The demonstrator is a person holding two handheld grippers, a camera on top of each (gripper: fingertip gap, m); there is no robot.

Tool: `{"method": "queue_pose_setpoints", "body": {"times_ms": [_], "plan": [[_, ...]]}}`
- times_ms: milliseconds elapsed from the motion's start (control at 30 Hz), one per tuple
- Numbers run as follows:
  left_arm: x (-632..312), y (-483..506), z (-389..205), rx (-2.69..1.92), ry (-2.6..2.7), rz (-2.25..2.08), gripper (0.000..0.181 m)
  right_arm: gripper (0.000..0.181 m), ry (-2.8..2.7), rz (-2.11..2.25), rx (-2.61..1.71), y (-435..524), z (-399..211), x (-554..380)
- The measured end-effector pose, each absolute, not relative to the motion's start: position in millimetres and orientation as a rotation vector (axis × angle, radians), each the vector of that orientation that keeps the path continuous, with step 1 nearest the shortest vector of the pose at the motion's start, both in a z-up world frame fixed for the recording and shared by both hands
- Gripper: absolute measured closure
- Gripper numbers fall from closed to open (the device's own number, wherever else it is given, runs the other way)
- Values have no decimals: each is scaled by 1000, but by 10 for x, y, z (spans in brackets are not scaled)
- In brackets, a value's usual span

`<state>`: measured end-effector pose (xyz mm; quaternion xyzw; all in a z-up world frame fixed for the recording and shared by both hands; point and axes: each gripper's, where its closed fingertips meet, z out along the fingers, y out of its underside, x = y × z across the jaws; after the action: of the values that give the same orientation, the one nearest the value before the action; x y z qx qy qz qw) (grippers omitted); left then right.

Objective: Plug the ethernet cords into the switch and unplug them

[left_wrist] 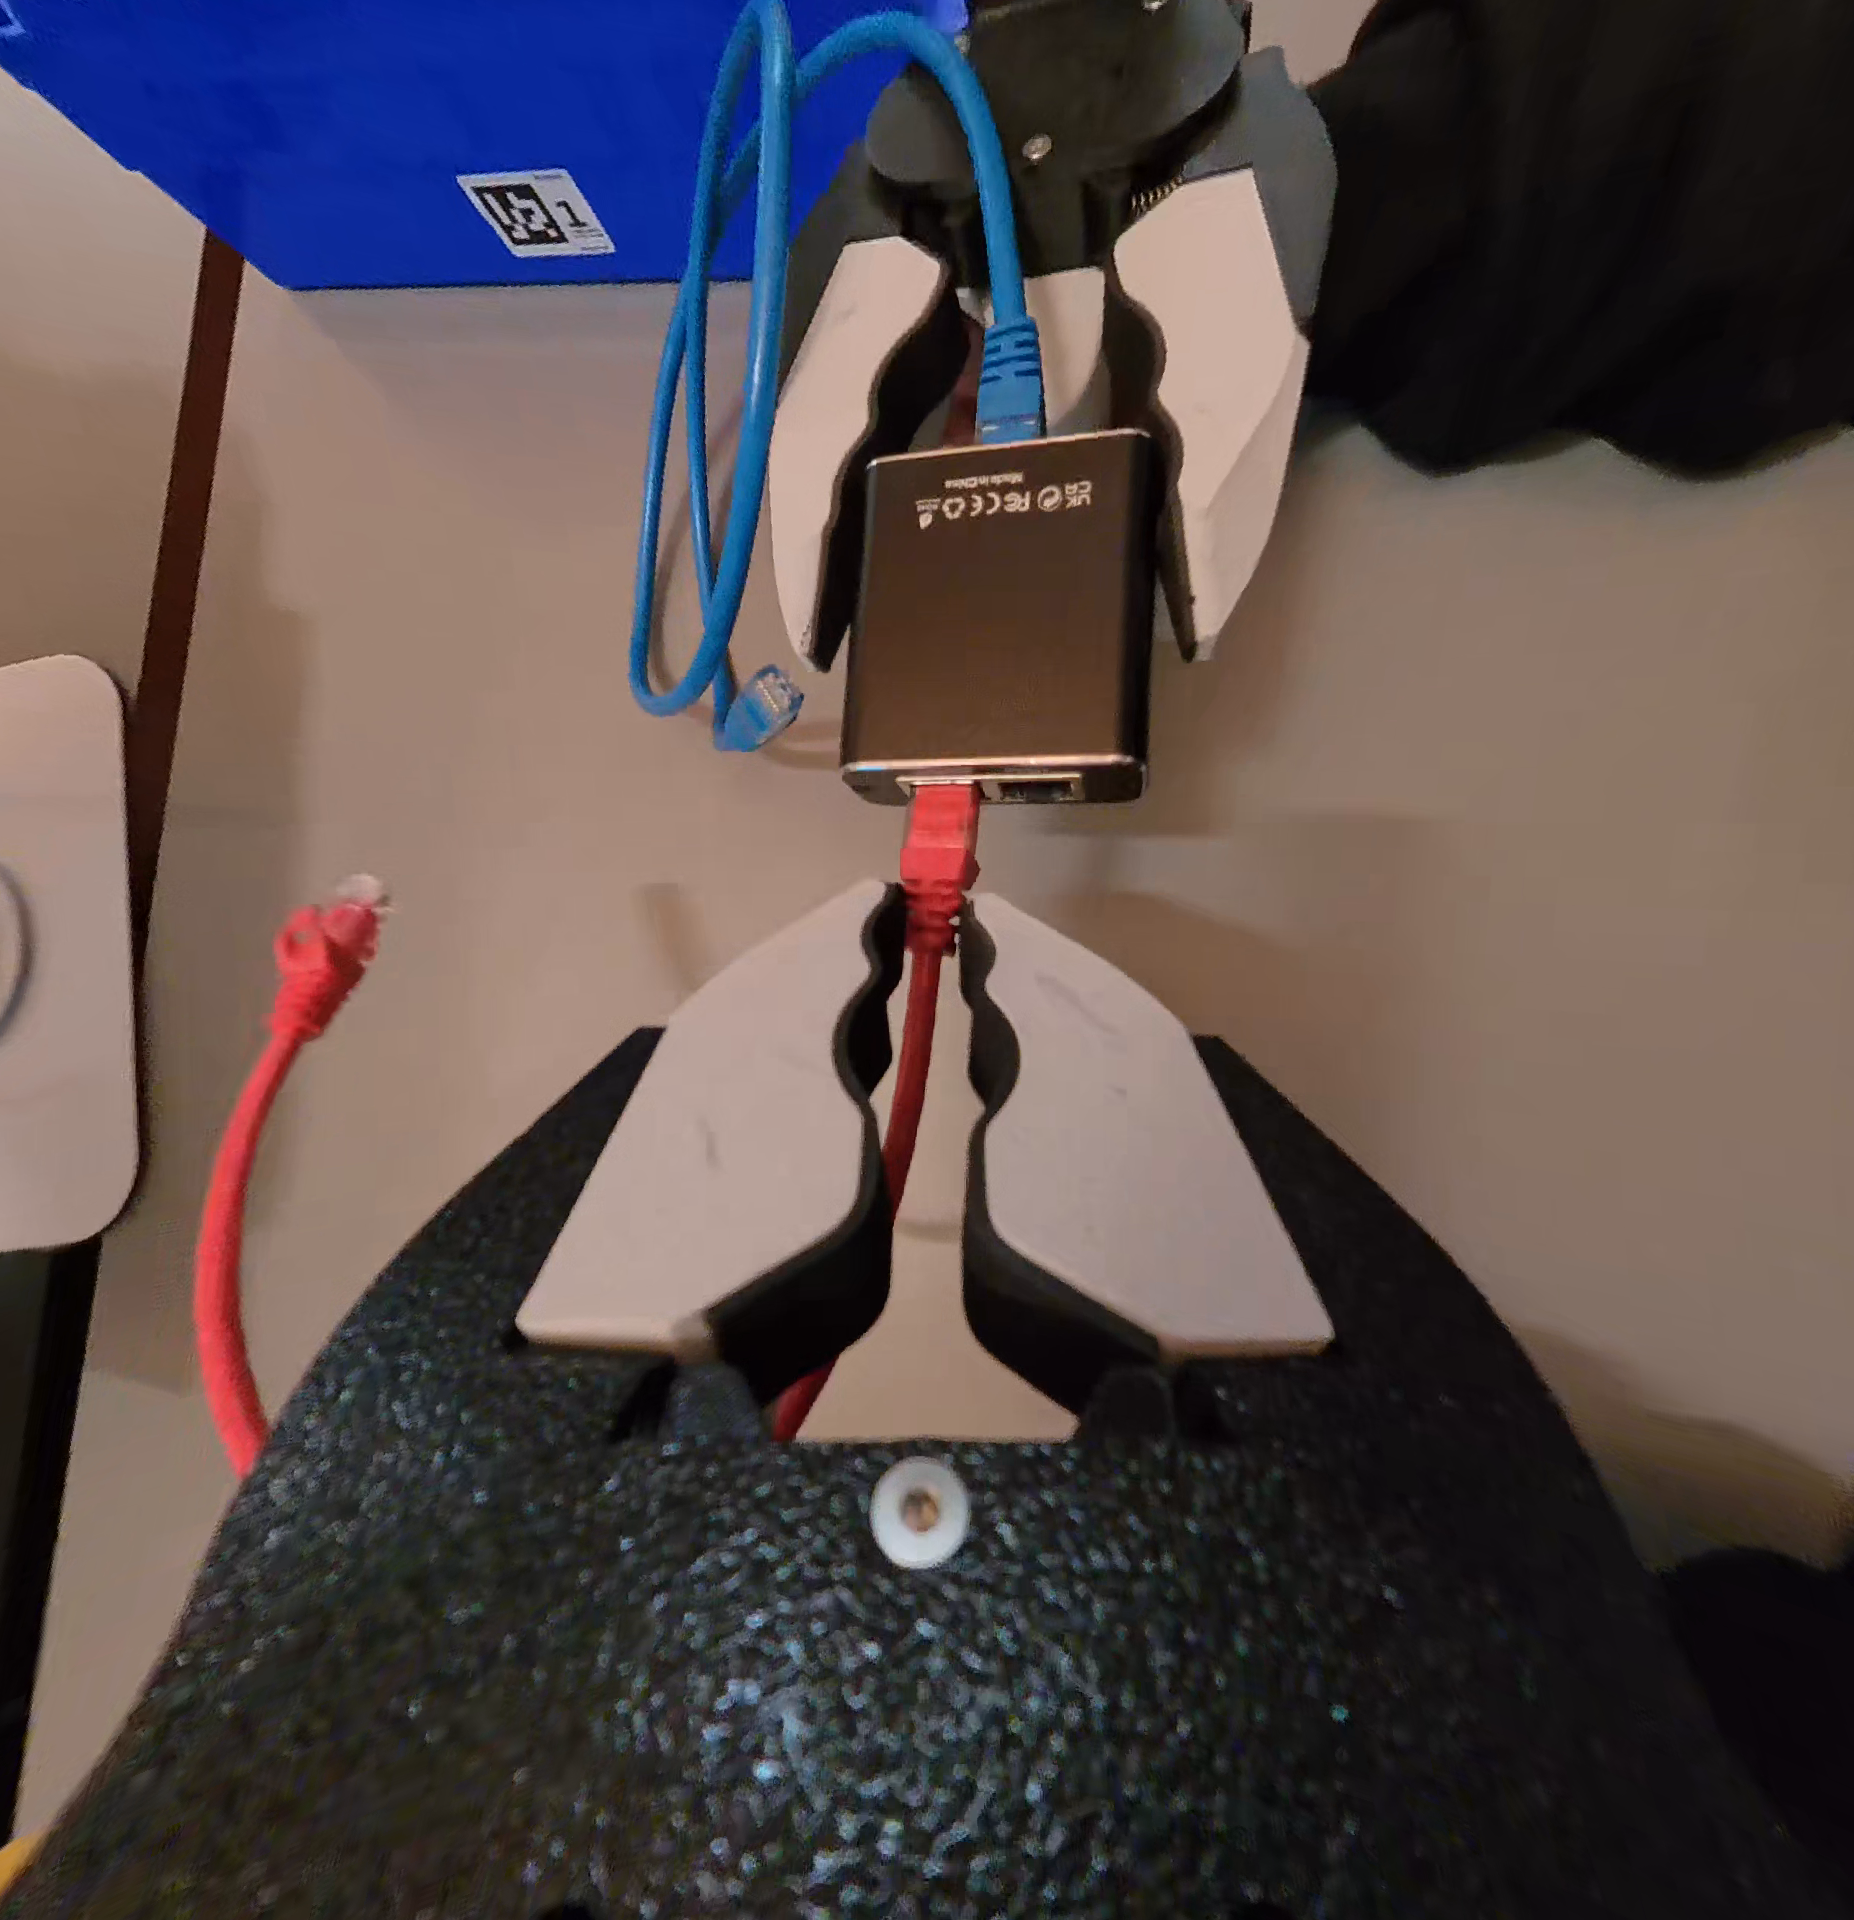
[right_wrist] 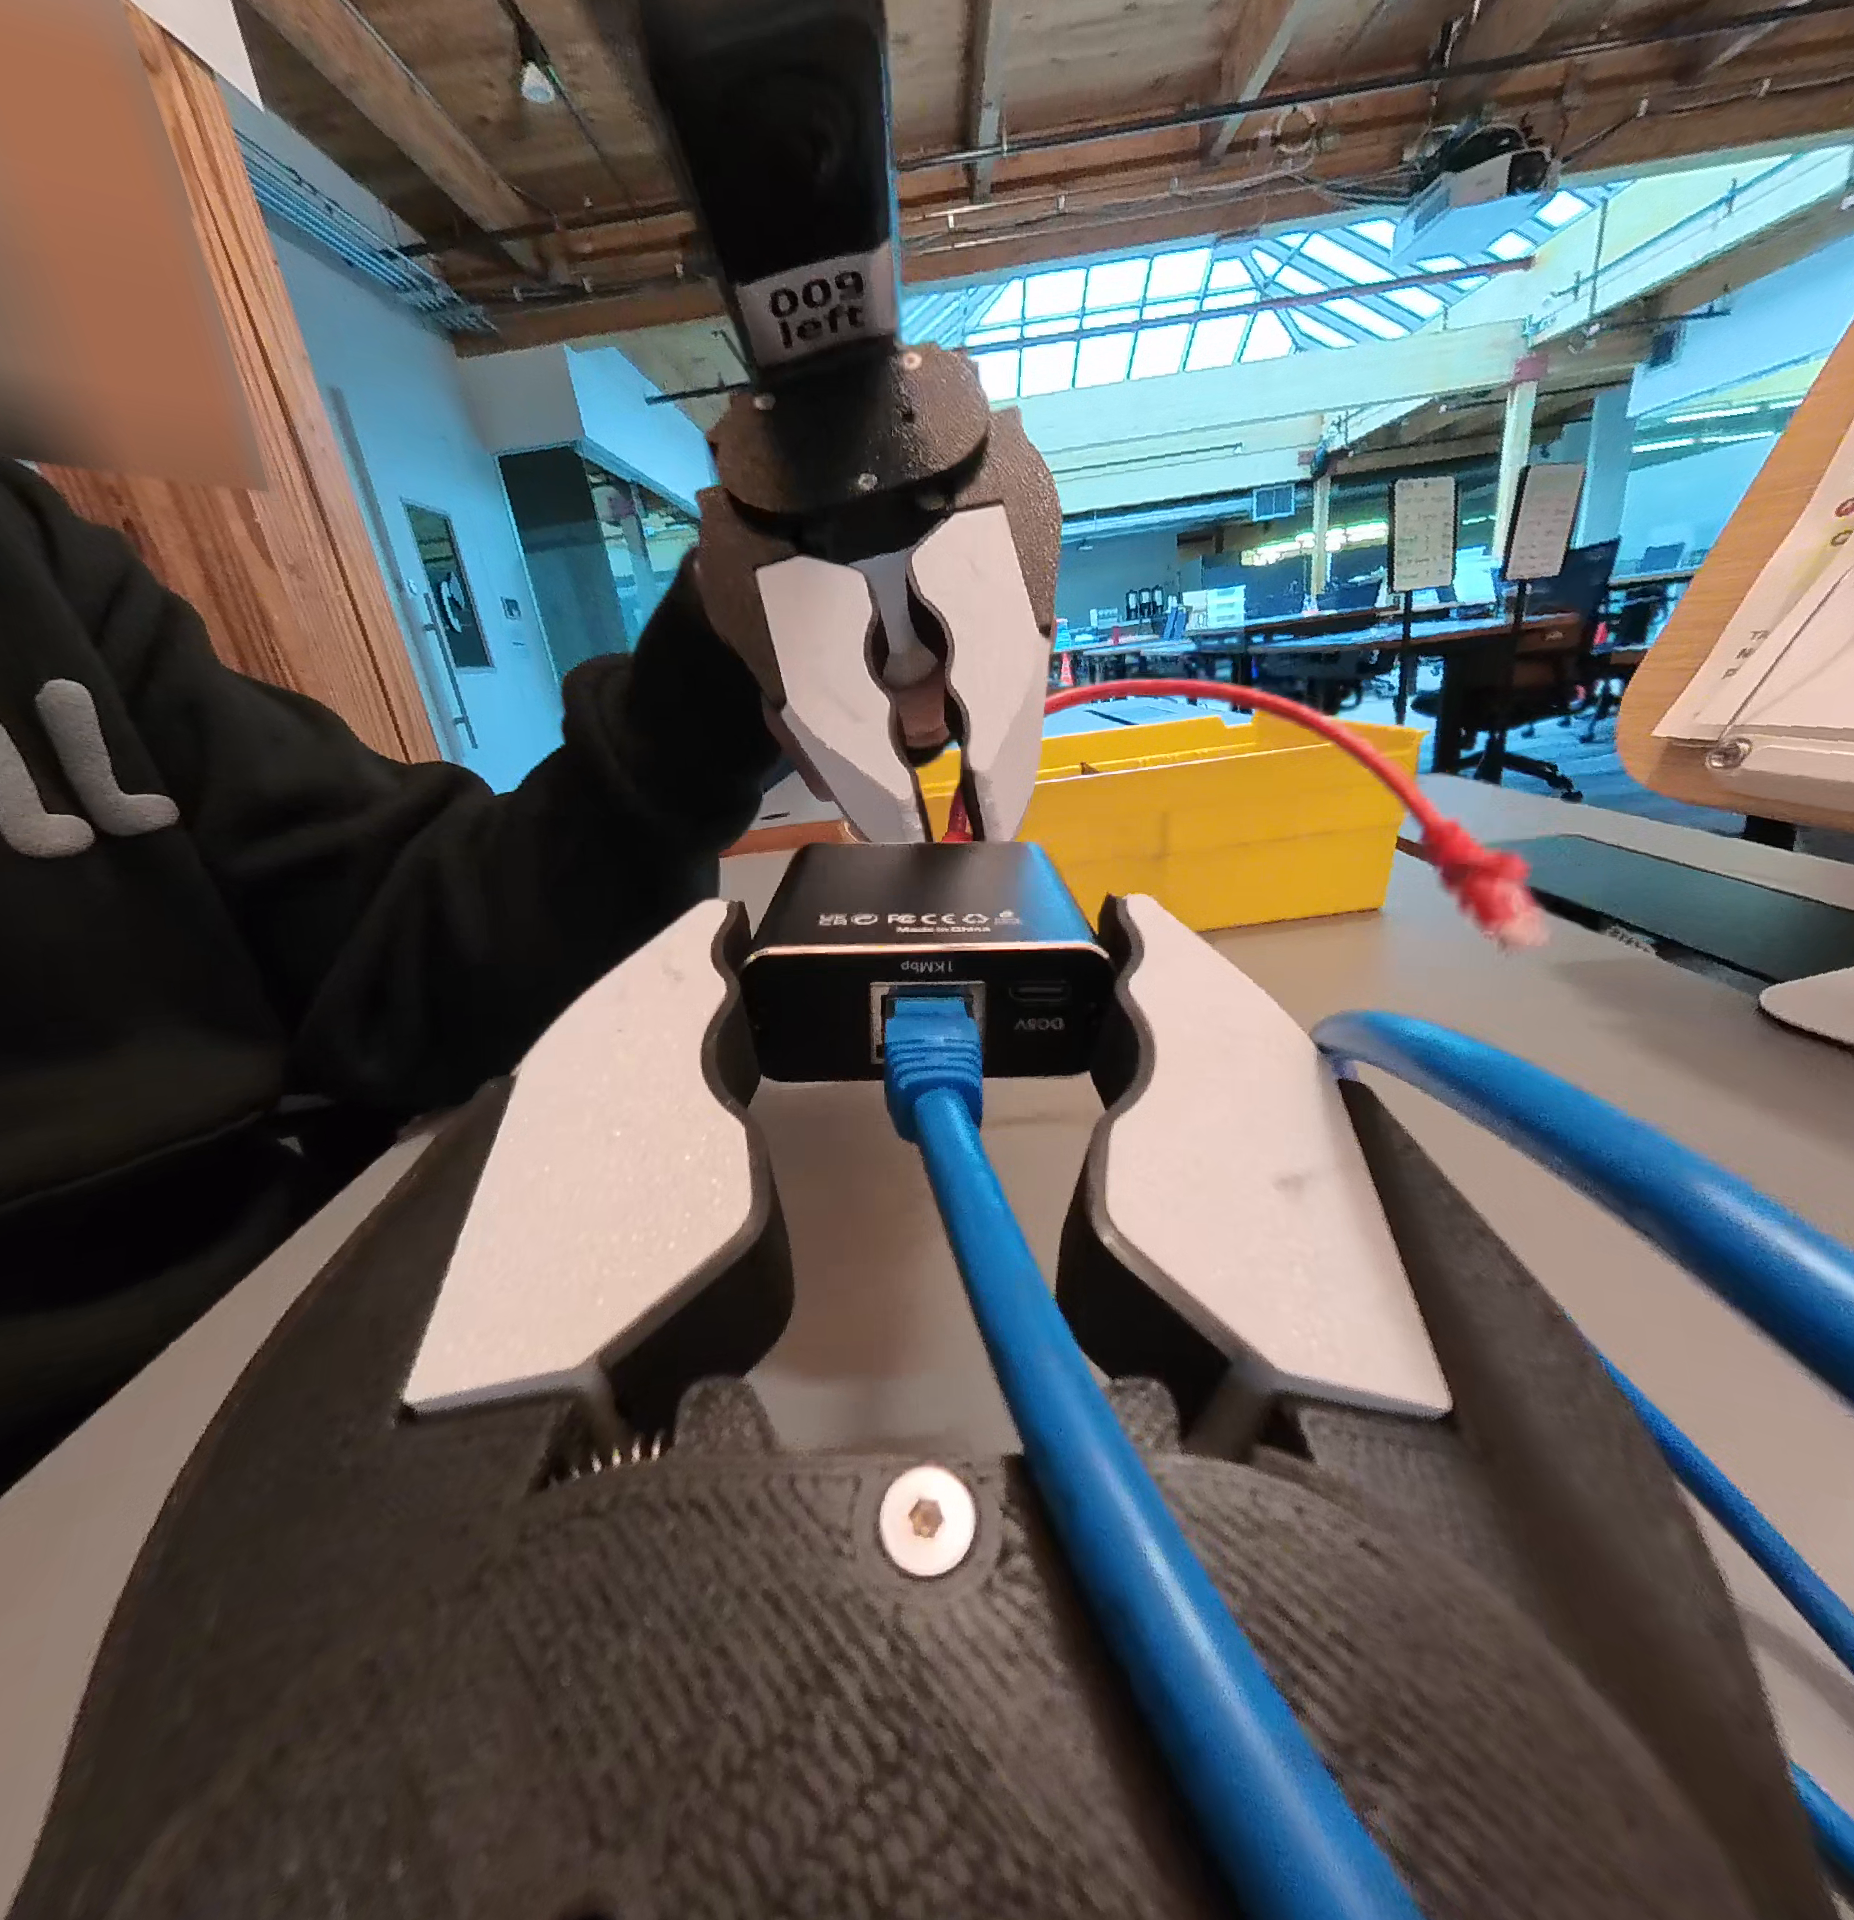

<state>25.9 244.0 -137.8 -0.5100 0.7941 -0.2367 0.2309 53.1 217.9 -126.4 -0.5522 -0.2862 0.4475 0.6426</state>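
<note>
The black switch point(left_wrist: 996, 613) rests on the grey table. My right gripper point(left_wrist: 1006, 649) grips it by its two sides from the far end; in the right wrist view the gripper point(right_wrist: 923, 914) is shut on the switch point(right_wrist: 918, 899). A blue cord point(right_wrist: 928, 1039) is plugged into the port facing the right gripper, and its other plug point(left_wrist: 762, 707) lies loose. My left gripper point(left_wrist: 923, 904) is shut on the red cord point(left_wrist: 944, 842) just behind its plug, which sits in the switch's left port. The port beside it is empty. The red cord's other plug point(left_wrist: 331, 935) hangs free.
A blue bin point(left_wrist: 435, 135) with a square tag stands beyond the switch. A yellow bin point(right_wrist: 1214, 821) is behind the left gripper point(right_wrist: 949, 826). A white stand base point(left_wrist: 40, 956) and a tilted board with paper point(right_wrist: 1785, 571) stand to one side. A person's black sleeve point(right_wrist: 435, 831) is close.
</note>
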Motion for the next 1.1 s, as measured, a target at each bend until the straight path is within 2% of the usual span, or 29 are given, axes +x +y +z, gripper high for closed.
{"method": "queue_pose_setpoints", "body": {"times_ms": [167,467,600,767,933,1000,1067,1100], "plan": [[314,2418,-1208,-1395,2071,-911,173,118,-603,1053,-1224,2187,-1218,543],[394,2456,-1231,-1440,2006,-1004,173,118,-542,1037,-1179,2227,-1167,629],[385,2458,-1305,-1395,2063,-878,172,118,-557,931,-1125,2217,-1074,666],[498,2820,-880,-1478,1651,-693,145,118,-465,825,-1104,2280,-988,844],[351,2871,-364,-1533,1240,-1013,131,118,-443,720,-1109,2320,-976,913],[334,2743,-508,-1612,1228,-1235,124,118,-436,708,-1113,2329,-977,907],[333,2590,-809,-1731,1210,-1463,107,118,-477,706,-1115,2311,-989,825],[343,2492,-950,-1766,1178,-1603,108,118,-502,697,-1118,2302,-999,770]]}}
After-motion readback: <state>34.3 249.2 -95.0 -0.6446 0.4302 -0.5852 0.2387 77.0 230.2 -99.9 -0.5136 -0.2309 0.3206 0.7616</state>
